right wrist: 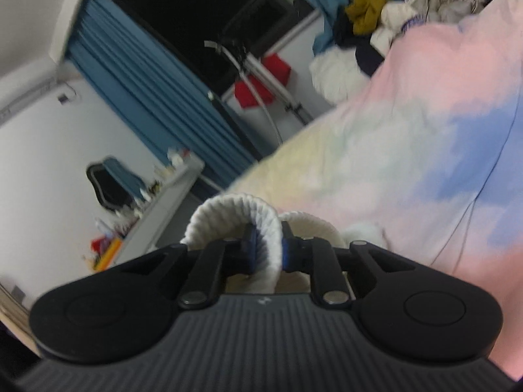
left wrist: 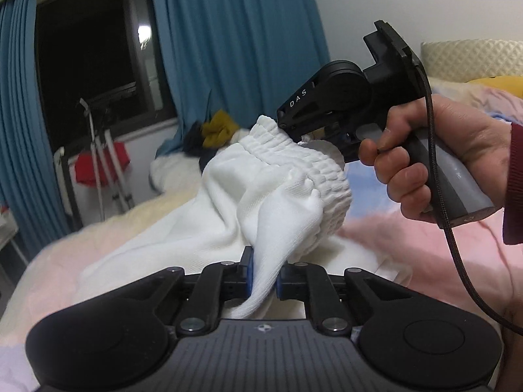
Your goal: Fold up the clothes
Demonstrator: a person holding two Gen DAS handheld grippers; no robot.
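Blue-padded fingers of the left hand-held gripper [left wrist: 264, 276] are clamped together on a fold of the white garment [left wrist: 228, 215], pinching a tongue of soft fabric that hangs down toward the camera body. The cloth rises from there to its gathered, ribbed waistband [left wrist: 313, 170], which is lifted above the bed. The right hand-held gripper [left wrist: 289, 127] comes in from the right, held in a bare hand [left wrist: 434, 163] with a dark red cuff at the wrist, and its tips bite the upper edge of that waistband. From its own camera the right hand-held gripper [right wrist: 267, 251] is closed on the ribbed band [right wrist: 248, 215], which loops up over the left finger and down between the pads. A black cable [left wrist: 434, 176] runs down along the handle.

Below the garment lies the bed [left wrist: 425, 254], covered in a pastel spread of pink, cream and blue; the lower part of the cloth trails onto it to the left. At the far end sits a pile of clothes [left wrist: 215, 130], with a mustard piece on top and dark and white pieces beneath. Farther back, blue curtains [left wrist: 235, 32] frame a dark window [left wrist: 88, 52], and a drying rack [left wrist: 101, 153] with something red on it stands at the left by the wall.
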